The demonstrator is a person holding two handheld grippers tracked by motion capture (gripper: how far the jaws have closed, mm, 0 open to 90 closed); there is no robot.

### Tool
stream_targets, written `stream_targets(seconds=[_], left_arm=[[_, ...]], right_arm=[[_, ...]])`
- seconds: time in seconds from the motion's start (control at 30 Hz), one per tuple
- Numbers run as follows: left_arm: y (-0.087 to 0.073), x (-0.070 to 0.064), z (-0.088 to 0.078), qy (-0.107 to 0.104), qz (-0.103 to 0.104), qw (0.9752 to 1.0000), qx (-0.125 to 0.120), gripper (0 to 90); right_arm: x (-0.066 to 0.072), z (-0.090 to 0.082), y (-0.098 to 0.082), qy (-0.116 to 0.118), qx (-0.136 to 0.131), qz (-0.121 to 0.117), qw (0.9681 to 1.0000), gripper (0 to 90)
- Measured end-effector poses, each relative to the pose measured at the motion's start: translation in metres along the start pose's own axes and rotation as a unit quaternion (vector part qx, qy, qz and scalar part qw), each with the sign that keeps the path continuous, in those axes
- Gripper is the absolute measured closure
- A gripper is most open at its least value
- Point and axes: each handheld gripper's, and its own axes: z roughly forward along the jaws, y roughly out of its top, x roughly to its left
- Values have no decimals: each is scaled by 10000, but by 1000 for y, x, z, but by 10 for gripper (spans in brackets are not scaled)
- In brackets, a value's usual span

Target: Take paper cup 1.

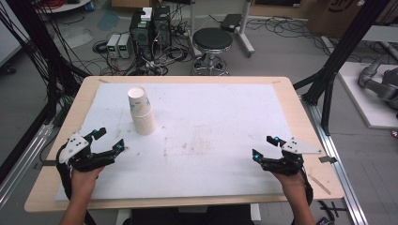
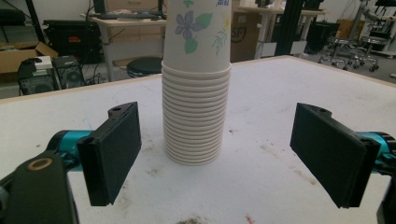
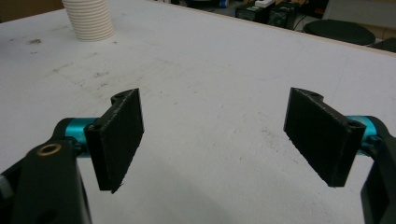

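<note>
A stack of white paper cups [image 1: 141,111] stands mouth-down on the white mat, left of centre; the left gripper view shows its ribbed rims and flower print [image 2: 196,88]. My left gripper [image 1: 109,139] rests near the table's front left, open, aimed at the stack from a short distance, nothing between its jaws [image 2: 217,154]. My right gripper [image 1: 264,147] sits at the front right, open and empty [image 3: 215,140]. The right gripper view catches the base of the stack [image 3: 88,18] far off at the upper left.
The white mat [image 1: 211,140] covers most of the wooden table [image 1: 300,117]. Beyond the far edge stand a black stool [image 1: 212,40], computer boxes [image 1: 150,28] and tangled cables on the floor. Black frame posts [image 1: 335,61] flank the table on the right.
</note>
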Motion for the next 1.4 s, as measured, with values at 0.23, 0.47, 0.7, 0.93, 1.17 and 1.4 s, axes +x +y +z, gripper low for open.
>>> stream_targets(seconds=[0.23,0.47,0.7,0.93,1.17,1.4], left_arm=[[0,0,0,9,9,10000,16,164],[0,0,3,-9,-26,10000,-13,164],[-1,2,6,27,-84,10000,-11,164],[-1,3,3,61,-54,10000,10,164],[1,0,0,45,-29,10000,-23,164],[4,-3,3,6,-20,10000,8,164]], right_arm=[[-1,0,0,11,11,21,10000,205],[-1,-1,-1,1,4,-5,10000,205],[-2,0,-2,-7,11,11,10000,204],[-1,0,-3,39,87,-68,9999,205],[3,0,0,24,66,-52,10000,205],[4,2,0,81,73,-57,9999,205]])
